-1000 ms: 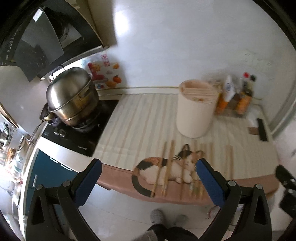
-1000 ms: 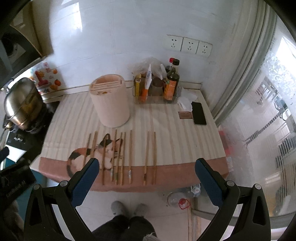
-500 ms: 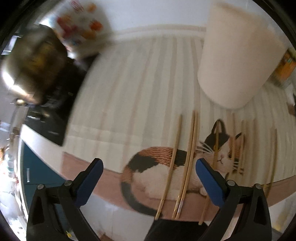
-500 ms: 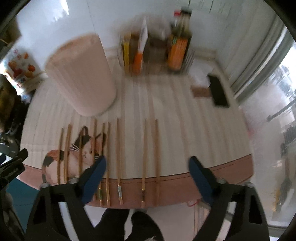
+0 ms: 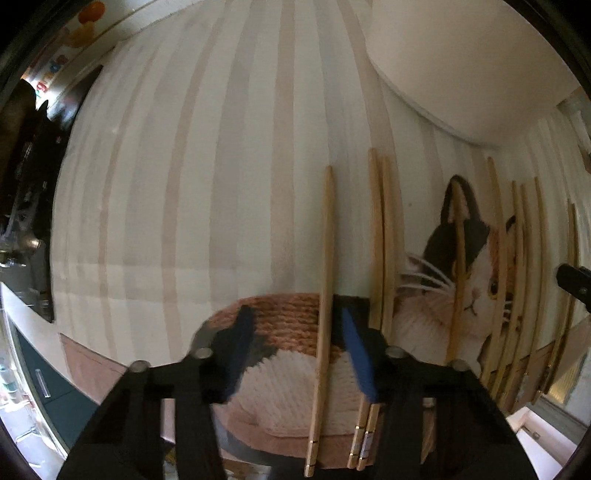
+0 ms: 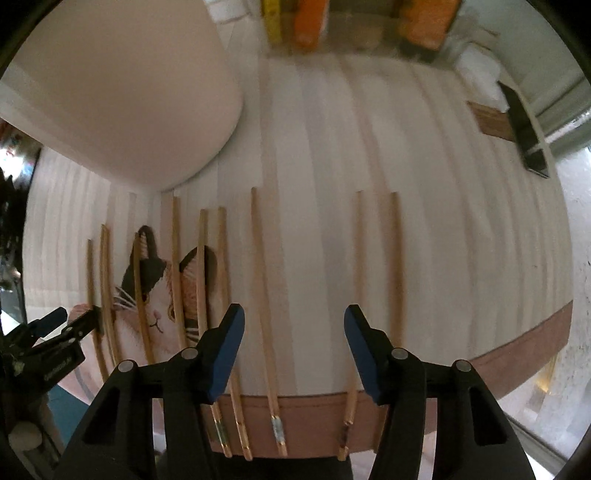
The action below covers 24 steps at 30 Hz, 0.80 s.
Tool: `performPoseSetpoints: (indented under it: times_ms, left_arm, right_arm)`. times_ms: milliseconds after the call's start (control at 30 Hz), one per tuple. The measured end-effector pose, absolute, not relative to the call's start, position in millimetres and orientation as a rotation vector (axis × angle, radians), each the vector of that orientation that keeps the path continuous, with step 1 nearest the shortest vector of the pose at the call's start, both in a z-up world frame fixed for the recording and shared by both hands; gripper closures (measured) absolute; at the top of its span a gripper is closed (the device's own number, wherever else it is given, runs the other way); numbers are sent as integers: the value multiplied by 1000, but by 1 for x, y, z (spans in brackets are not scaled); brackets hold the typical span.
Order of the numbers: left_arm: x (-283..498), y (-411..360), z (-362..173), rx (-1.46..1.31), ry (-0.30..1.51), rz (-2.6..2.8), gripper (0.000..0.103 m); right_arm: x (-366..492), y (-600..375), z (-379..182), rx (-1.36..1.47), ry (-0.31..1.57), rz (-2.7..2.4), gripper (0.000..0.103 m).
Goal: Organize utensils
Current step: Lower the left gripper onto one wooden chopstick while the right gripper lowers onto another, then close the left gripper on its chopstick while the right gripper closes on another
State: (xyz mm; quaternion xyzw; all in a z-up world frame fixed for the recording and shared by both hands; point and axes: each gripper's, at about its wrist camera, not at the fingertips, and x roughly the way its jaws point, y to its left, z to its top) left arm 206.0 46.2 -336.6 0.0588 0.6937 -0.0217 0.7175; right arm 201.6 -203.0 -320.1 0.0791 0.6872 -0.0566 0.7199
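Note:
Several wooden chopsticks lie side by side on a striped mat with a cat picture (image 5: 461, 266). My left gripper (image 5: 295, 332) is low over the mat, its jaws partly closed either side of the leftmost chopstick (image 5: 325, 277), not clamped. A pair of chopsticks (image 5: 380, 240) lies just right of it. My right gripper (image 6: 293, 328) is open over the mat, with one chopstick (image 6: 262, 280) between its fingers and a chopstick (image 6: 356, 266) by its right finger. The pink cylindrical holder (image 6: 122, 81) stands behind; it also shows in the left wrist view (image 5: 461, 55).
Bottles and packets (image 6: 354, 22) stand at the back wall. A black phone (image 6: 524, 125) and a small wooden block (image 6: 491, 122) lie at the right. The stove (image 5: 22, 184) is at the left. The mat's brown front edge (image 6: 517, 343) hangs over the counter.
Both grippers have dropped down close to the mat. The left jaws have narrowed around the leftmost chopstick. The right jaws have narrowed somewhat over the middle chopsticks.

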Motion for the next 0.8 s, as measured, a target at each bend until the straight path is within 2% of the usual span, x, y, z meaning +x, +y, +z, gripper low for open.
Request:
performPoseSetpoints:
  times_ms: [33,133,200,367,400,433,467,700,733,800]
  left_arm:
    - [205,47,-337,124,1531,-54,67]
    - [202,48,-334,111,1523,-61,90]
    - [205,52,-334,106,1511,-55,98]
    - [226,70,-330,97,1492,-32,98]
    - [231,74,-329,92,1494,-30,98]
    - [234,78,-328,90,1495,-30,98]
    - [236,80,-327,93,1495,-29,98]
    - [248,96,-321,69,1538,-68,96]
    - [252,99,-322,70,1558,-81,92]
    - [258,97,-321,61,1587,-104,74]
  right_arm:
    - [203,-200,-324,165,1528,-130,45]
    - [206,-190,-337,148,1568,-133,49]
    - [206,-184,-345,131,1596,-135,52]
    - [200,-170,-354,98,1593,-131,68]
    - [198,-169,-354,102,1591,-138,78]
    - [196,-169,-355,107,1586,-147,92]
    - [195,-170,-356,109,1587,-164,96]
    - [196,-186,-355,110,1615,-199,96]
    - [197,-189,-353,108,1622,-196,96]
    - [201,-189,-347,94,1634,-193,95]
